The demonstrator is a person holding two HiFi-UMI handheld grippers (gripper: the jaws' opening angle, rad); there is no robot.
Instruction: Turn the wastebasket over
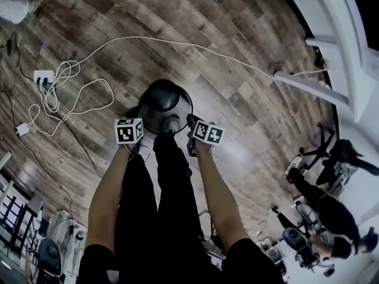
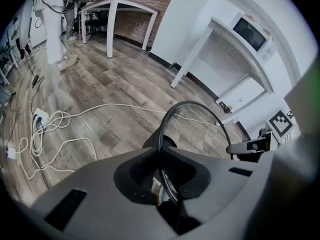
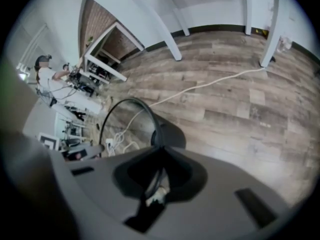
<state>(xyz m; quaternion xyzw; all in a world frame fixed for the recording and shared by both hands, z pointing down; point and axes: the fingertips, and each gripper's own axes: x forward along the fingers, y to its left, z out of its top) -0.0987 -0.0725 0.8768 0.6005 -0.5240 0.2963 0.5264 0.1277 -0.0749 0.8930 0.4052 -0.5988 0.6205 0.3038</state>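
Legs [image 1: 157, 206] of the operator fill the bottom of the head view. One black mesh wastebasket [image 1: 163, 99] is directly ahead of the feet, over the wood floor [image 1: 254, 117]. I cannot tell whether it rests on the boards or hangs clear.

Grip state: the left gripper [image 2: 161, 181] is pinched onto the wire rim [image 2: 195, 103], which runs up between its jaws. The right gripper [image 3: 156, 181] is pinched onto the same rim on the opposite side of the wastebasket. Neither is spread and neither is empty.

Key relation: the two pinch points face each other across the mouth, so the line joining them crosses the opening. The dark wall of the wastebasket shows beyond the rim in both gripper views, on the side away from the legs. The long axis therefore appears tipped, running away from the operator rather than plumb. I cannot settle whether the mouth faces up or back toward the legs. Neither hand is nearer, since both are already on the rim.

Judgement: the flip should pivot about the grip-to-grip line, with both wrists rolling together.

Count:
- Wastebasket: 1.
- Grippers: 2.
- White power strip [image 1: 42, 76]: 1, left of the wastebasket.
- White cable [image 1: 195, 46]: one long run on the far side of the wastebasket. The loops by the strip are too tangled to count.
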